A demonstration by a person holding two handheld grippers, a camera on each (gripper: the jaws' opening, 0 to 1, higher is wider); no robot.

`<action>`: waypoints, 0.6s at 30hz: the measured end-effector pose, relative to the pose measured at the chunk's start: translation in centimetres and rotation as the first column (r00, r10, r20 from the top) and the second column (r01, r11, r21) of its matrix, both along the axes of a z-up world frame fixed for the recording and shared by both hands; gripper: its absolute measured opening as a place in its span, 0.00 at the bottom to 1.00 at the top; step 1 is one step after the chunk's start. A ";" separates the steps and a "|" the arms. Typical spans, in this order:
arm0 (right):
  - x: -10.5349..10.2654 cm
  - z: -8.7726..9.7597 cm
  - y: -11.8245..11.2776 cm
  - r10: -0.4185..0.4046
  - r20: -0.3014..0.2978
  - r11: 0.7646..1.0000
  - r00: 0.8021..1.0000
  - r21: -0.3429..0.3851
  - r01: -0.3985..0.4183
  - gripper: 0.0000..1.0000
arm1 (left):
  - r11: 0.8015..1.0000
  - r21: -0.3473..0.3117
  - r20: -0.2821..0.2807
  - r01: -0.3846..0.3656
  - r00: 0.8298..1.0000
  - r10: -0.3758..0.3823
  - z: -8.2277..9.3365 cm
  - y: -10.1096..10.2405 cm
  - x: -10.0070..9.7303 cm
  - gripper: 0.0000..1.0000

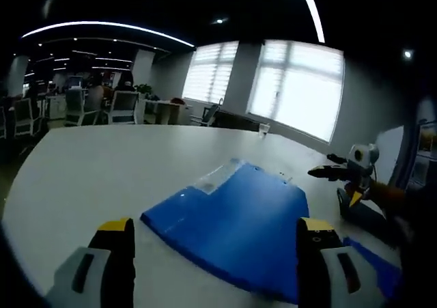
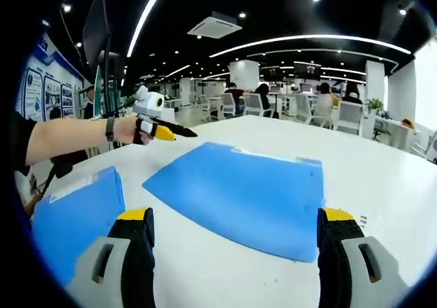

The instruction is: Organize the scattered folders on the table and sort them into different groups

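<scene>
Folders on the white counter, two blue ones.
Big folder flat between both hand-held grippers, jaws apart, holding nothing; second folder lies left.

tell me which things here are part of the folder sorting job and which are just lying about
Part of the job:
- large blue folder lying flat on the white table
- second blue folder near the table edge
- left gripper, open
- right gripper, open

Just about:
- office chairs beyond the table
- window blinds
- small clear cup at the far table edge

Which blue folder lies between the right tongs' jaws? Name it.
The large blue folder mid-table, spread flat ahead; the other blue folder lies off to the view's left edge.
</scene>
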State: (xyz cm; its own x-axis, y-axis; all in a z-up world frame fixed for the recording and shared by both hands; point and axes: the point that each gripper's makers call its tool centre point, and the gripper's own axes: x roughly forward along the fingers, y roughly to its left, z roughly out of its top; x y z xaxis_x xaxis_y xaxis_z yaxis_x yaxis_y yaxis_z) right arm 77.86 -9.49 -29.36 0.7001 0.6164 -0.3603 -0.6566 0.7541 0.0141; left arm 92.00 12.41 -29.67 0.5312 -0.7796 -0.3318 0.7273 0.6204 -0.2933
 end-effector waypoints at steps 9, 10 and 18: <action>0.8 -2.2 0.0 0.016 -0.043 1.000 0.999 -0.018 -0.016 0.98 | 0.994 -0.064 -0.130 0.085 0.987 -0.093 0.4 -2.1 2.7 0.99; 0.7 -2.4 0.0 0.018 -0.049 1.000 0.999 -0.019 -0.019 0.98 | 0.992 -0.054 -0.138 0.117 0.983 -0.123 0.3 -2.8 2.0 0.99; 1.1 -3.2 0.3 0.033 -0.073 0.998 0.997 -0.045 -0.036 0.98 | 0.948 0.146 -0.198 0.283 0.947 -0.252 -2.3 -4.7 0.9 0.99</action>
State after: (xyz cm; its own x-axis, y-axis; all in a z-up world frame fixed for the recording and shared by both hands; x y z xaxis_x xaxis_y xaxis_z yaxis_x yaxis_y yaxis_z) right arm 78.99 -9.17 -32.57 0.6497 0.6215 -0.4379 -0.6809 0.7319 0.0285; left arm 92.91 7.69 -31.99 0.2328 -0.8083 -0.5408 0.8201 0.4621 -0.3375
